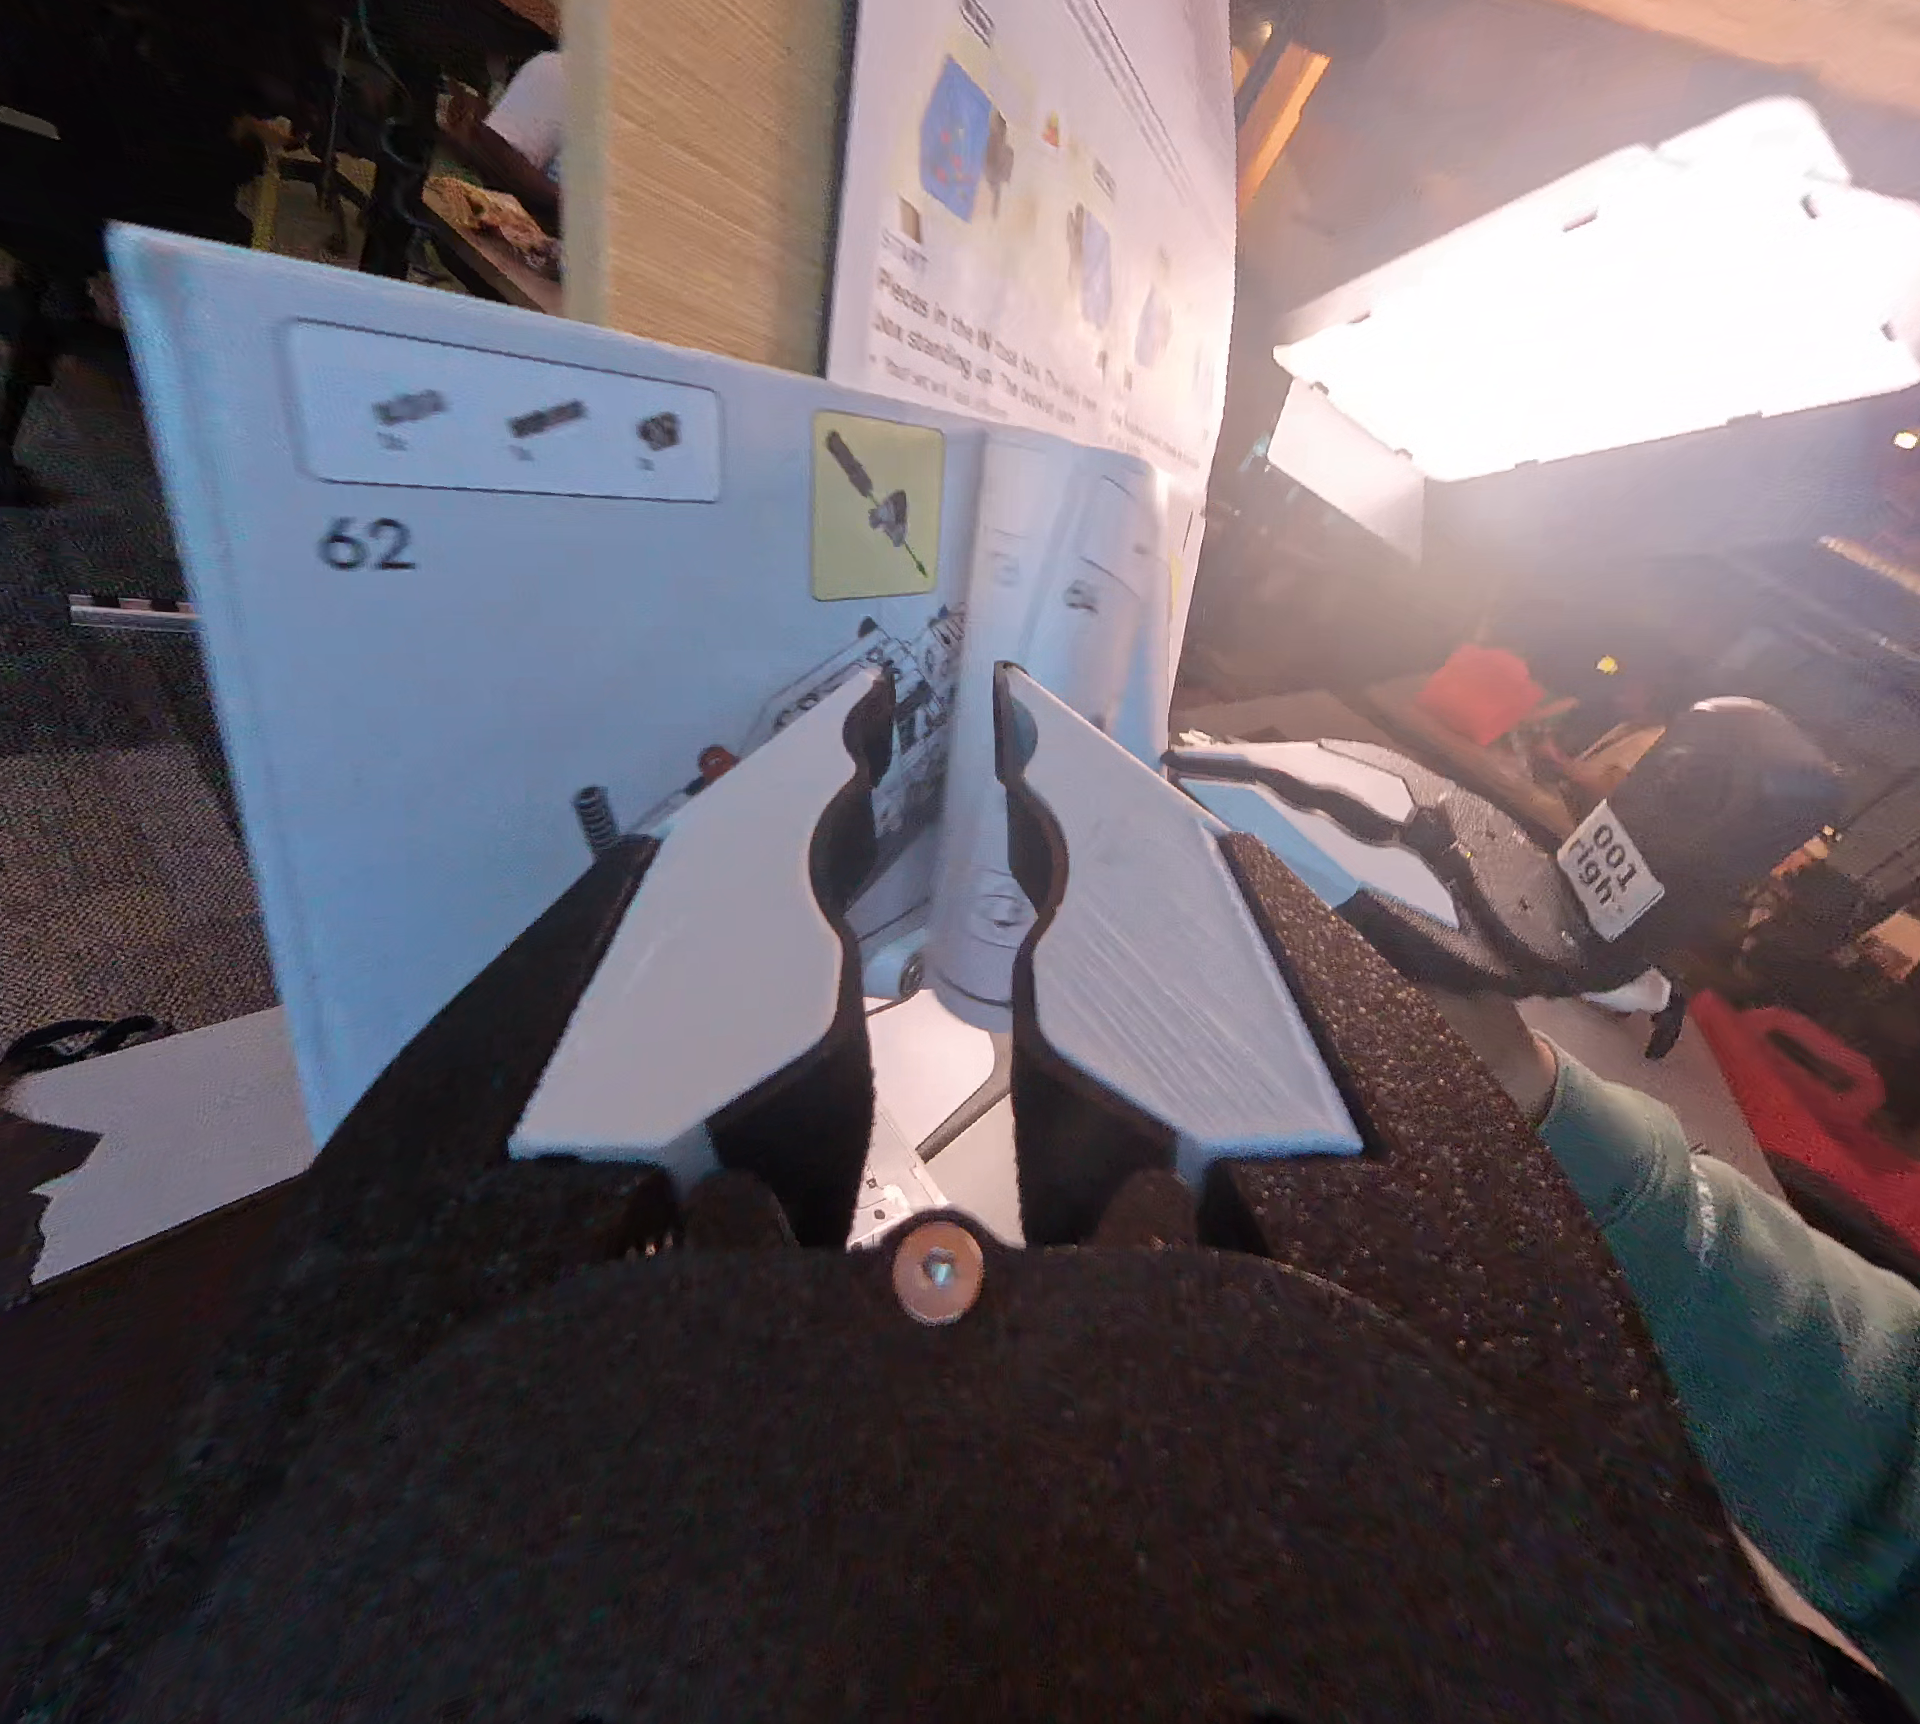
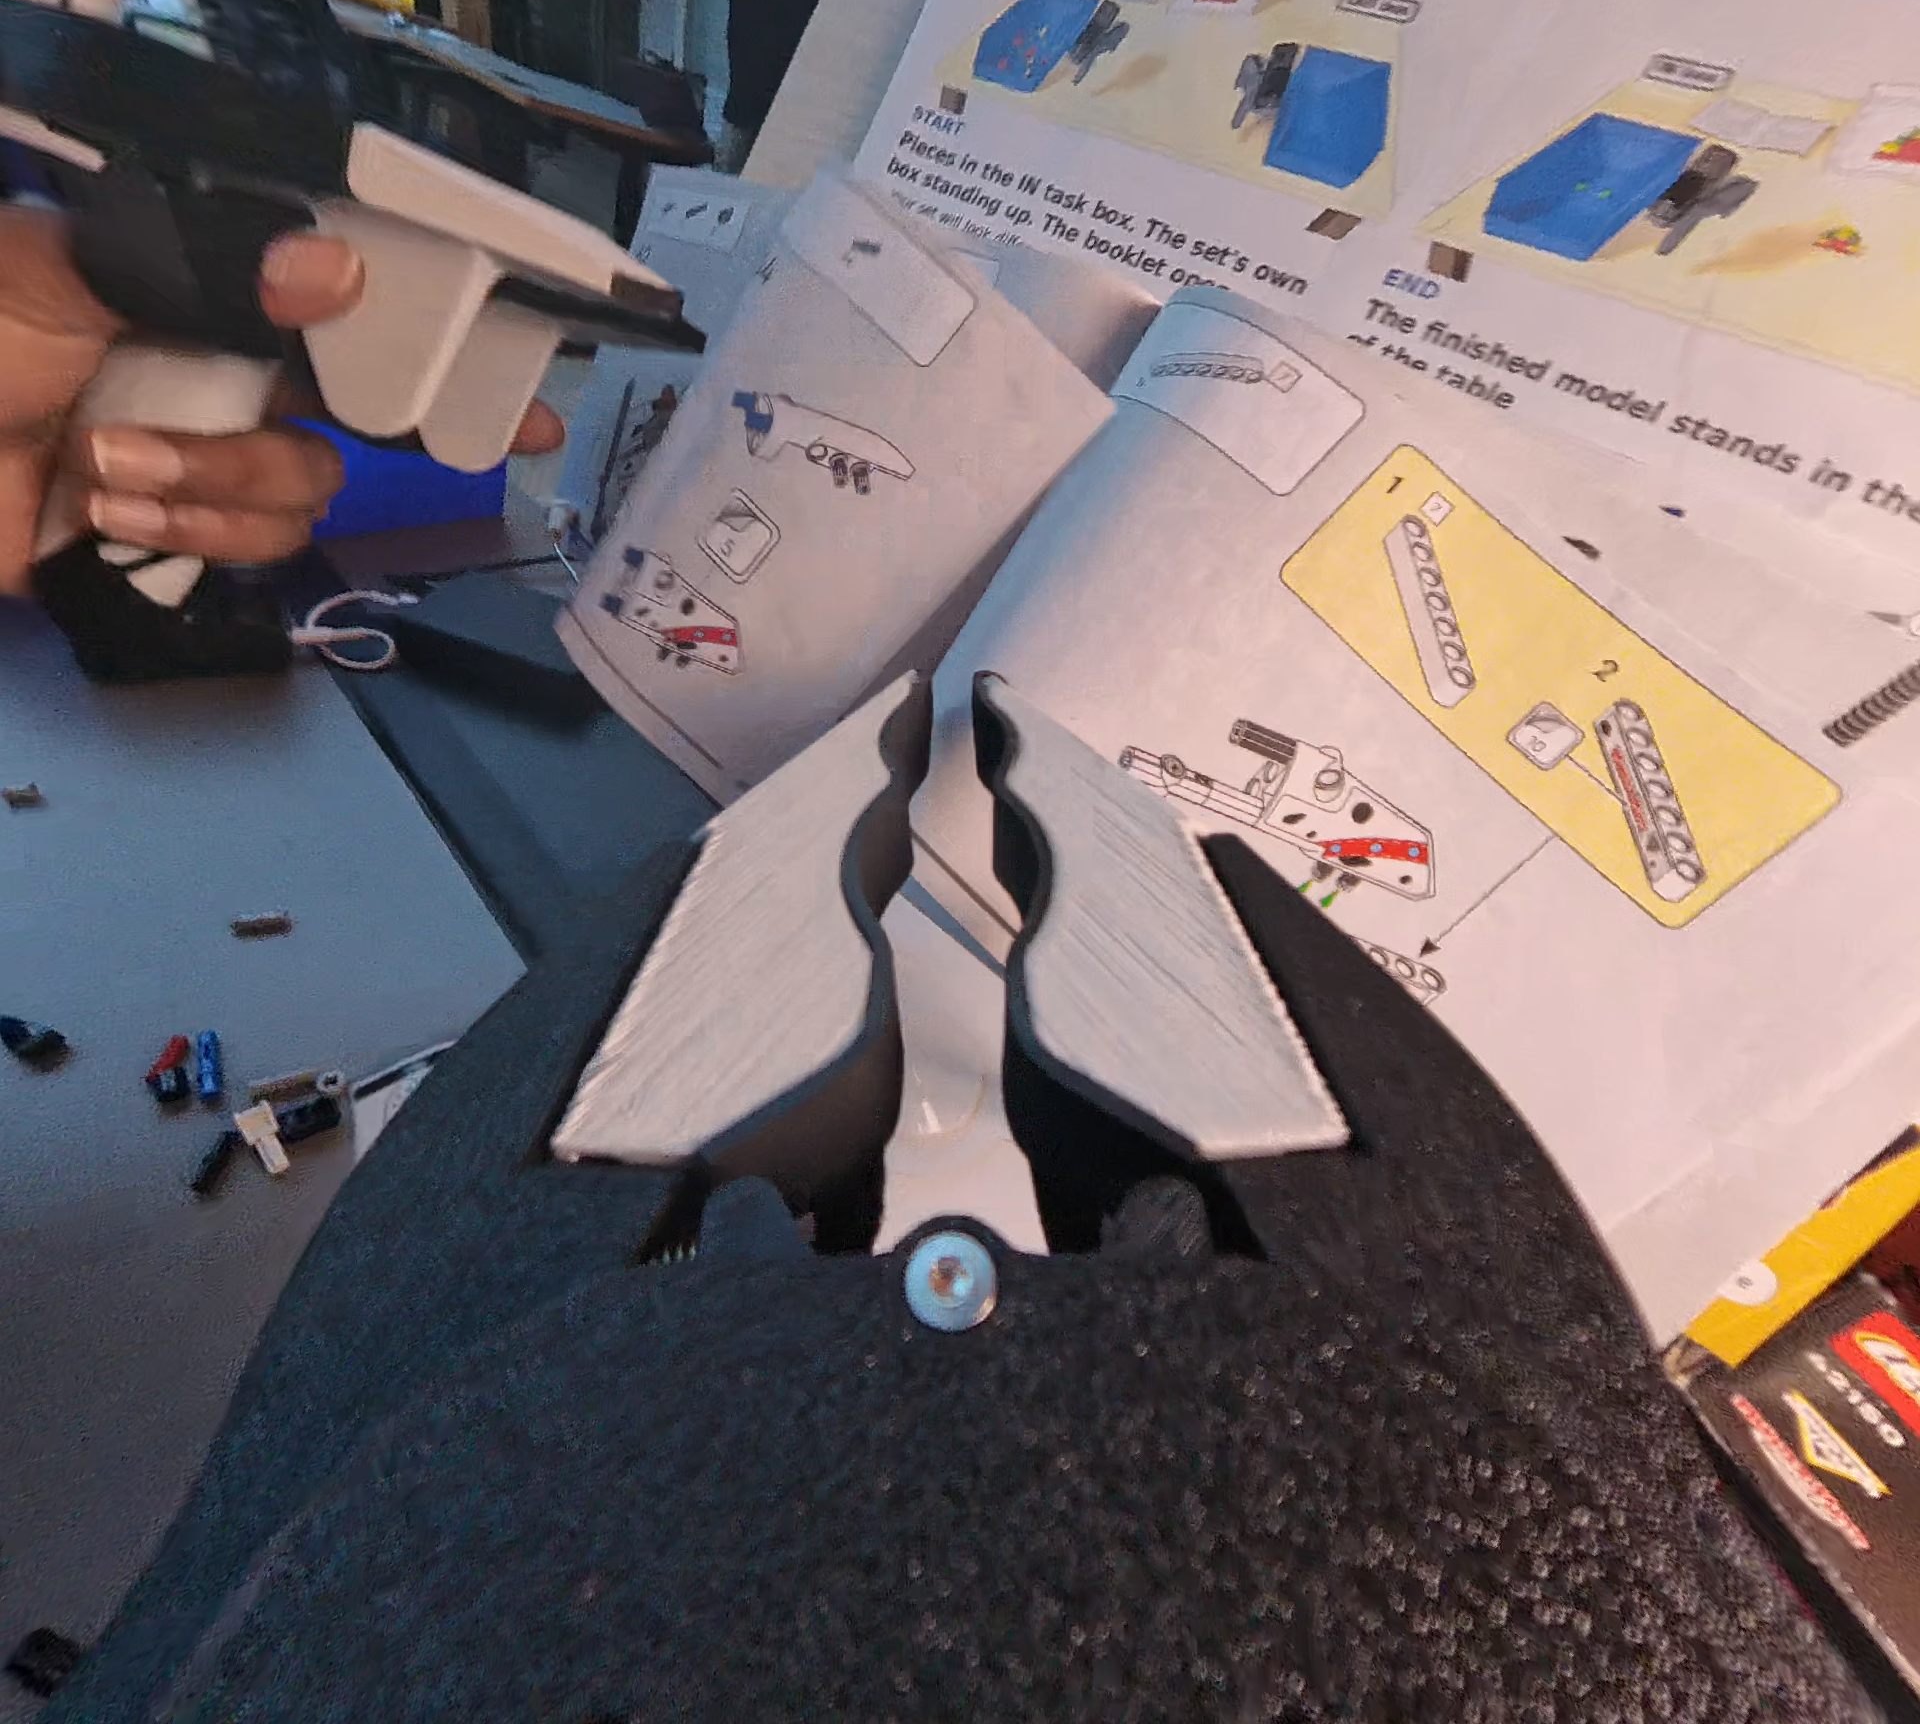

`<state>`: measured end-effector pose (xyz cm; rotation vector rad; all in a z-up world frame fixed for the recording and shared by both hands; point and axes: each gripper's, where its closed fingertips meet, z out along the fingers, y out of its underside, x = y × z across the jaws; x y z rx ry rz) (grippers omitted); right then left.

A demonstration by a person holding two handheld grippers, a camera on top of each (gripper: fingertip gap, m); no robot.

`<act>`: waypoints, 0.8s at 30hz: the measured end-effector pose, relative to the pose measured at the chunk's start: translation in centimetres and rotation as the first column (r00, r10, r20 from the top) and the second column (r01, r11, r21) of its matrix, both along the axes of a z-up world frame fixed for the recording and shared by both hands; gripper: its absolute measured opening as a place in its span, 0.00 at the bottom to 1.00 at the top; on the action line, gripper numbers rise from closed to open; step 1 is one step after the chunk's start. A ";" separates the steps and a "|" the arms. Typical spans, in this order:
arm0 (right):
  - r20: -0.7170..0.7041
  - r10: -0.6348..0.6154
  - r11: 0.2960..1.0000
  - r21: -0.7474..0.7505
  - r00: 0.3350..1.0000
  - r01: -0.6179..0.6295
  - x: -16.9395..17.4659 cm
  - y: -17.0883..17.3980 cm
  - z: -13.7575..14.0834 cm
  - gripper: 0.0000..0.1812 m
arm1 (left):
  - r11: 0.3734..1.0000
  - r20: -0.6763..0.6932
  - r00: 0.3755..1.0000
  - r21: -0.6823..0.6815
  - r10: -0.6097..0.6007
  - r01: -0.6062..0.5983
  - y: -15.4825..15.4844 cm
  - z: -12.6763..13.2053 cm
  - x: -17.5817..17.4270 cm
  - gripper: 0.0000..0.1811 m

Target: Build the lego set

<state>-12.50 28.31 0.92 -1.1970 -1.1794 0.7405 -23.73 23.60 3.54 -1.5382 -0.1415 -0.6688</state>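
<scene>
While the instruction booklet (image 1: 499, 739) stands open and upright on the table (image 2: 156, 843), both grippers sit right at its pages. The left gripper (image 1: 943, 682) points at the booklet's inner fold, its two white fingers (image 1: 727, 926) parted by a narrow gap; some curled pages lie in that gap, but whether the pads press on them cannot be told. The right gripper (image 2: 948, 687), seen in its own view, has its tips nearly together with a page edge of the booklet (image 2: 1195, 843) running between them, and again a real grip cannot be confirmed. In the right wrist view the left gripper (image 2: 665, 318) also shows to the left of the booklet, held in a person's hand (image 2: 135, 427), its tip meeting the curled pages (image 2: 831, 469). Behind the booklet leans a large printed sheet (image 2: 1455, 240) with coloured pictures. On the table to the left of the booklet, well apart from it, lie scattered small lego pieces (image 2: 208, 1082), red, blue, black and white. To the booklet's lower right a black and yellow box (image 2: 1808, 1425) shows at the picture's edge. In the left wrist view the right gripper (image 1: 1351, 791) reaches in from the right of the booklet, with a green sleeve (image 1: 1745, 1311) behind it.
</scene>
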 end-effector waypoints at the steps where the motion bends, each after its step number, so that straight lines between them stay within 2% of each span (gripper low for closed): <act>1: 0.027 -0.001 0.999 0.042 1.000 0.000 -0.4 -0.4 -0.2 0.02 | 1.000 0.024 1.000 0.014 0.020 -0.020 -0.6 0.2 -0.9 0.10; 3: 0.076 -0.024 0.997 0.078 0.997 0.018 -1.4 -0.8 -0.6 0.00 | 0.997 0.030 0.998 0.041 0.058 -0.059 -1.9 0.6 -2.1 0.10; 5: 0.108 -0.044 0.998 0.042 0.993 0.039 -2.7 -0.9 -1.0 0.00 | 0.997 -0.003 0.998 0.047 0.069 -0.068 -3.0 0.4 -2.0 0.11; 7: 0.111 -0.022 1.000 -0.001 0.994 0.022 -4.2 -1.6 -1.0 0.06 | 0.997 -0.058 0.996 0.038 0.069 -0.067 -4.0 0.0 -1.2 0.12; 11: 0.101 -0.022 1.000 0.004 0.995 0.022 -6.5 -3.2 -0.3 0.18 | 0.987 -0.128 0.989 0.153 0.078 -0.058 -7.2 2.2 2.0 0.13; 13: 0.094 -0.011 1.000 -0.010 0.995 0.012 -7.3 -3.9 0.1 0.23 | 0.982 -0.159 0.987 0.190 0.028 0.003 -8.4 3.1 4.8 0.11; 15: 0.087 -0.035 0.999 -0.026 0.996 0.038 -7.2 -3.7 0.3 0.27 | 0.991 -0.229 0.973 0.123 -0.025 0.054 -8.1 2.0 7.2 0.10; 17: 0.076 -0.107 0.993 -0.041 0.991 0.110 -6.3 -2.3 0.4 0.28 | 0.995 -0.268 0.958 0.003 -0.098 0.102 -6.7 -0.4 8.8 0.13; 18: 0.067 -0.143 0.987 -0.058 0.987 0.147 -5.6 -1.4 0.4 0.29 | 0.996 -0.287 0.954 -0.050 -0.091 0.080 -5.6 -1.6 8.6 0.14; 20: 0.068 -0.224 0.968 -0.098 0.972 0.230 -3.9 0.7 0.0 0.31 | 0.991 -0.353 0.936 -0.127 -0.008 -0.039 -3.5 -3.5 6.4 0.14; 22: 0.083 -0.300 0.945 -0.112 0.950 0.308 -2.1 2.8 -0.5 0.34 | 0.969 -0.419 0.901 -0.156 0.111 -0.193 -1.9 -4.3 2.7 0.14; 24: 0.096 -0.338 0.930 -0.115 0.936 0.348 -0.9 4.2 -1.0 0.30 | 0.945 -0.440 0.883 -0.189 0.160 -0.266 -1.0 -4.7 0.1 0.16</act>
